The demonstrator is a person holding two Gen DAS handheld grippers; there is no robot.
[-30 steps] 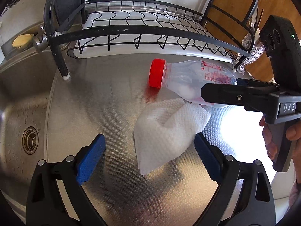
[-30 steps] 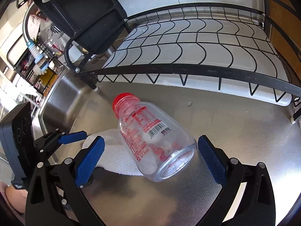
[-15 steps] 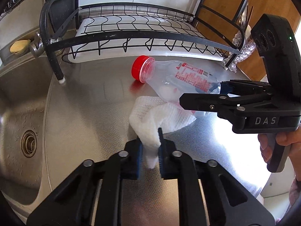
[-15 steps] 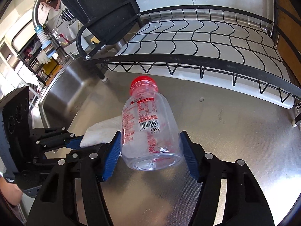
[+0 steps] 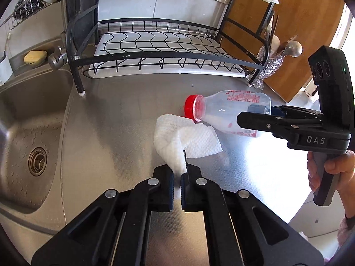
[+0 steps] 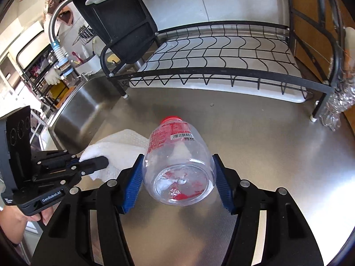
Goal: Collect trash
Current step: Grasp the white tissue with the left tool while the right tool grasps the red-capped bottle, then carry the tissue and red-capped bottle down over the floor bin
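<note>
Jaws of the left gripper (image 5: 176, 178) pinch a white paper towel (image 5: 185, 140) above the steel desk (image 5: 124, 119). Right gripper (image 6: 178, 182) jaws are closing on the clear bottle (image 6: 177, 161), red cap towards the dish rack (image 6: 221, 66).

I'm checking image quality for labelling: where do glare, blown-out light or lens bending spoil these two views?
Left wrist view: sunlight blows out the counter at far right near the hand; the dish rack bows. Right wrist view: mild sheen on steel, bottle sharp with readable barcode, dark vignette at corners.
</note>
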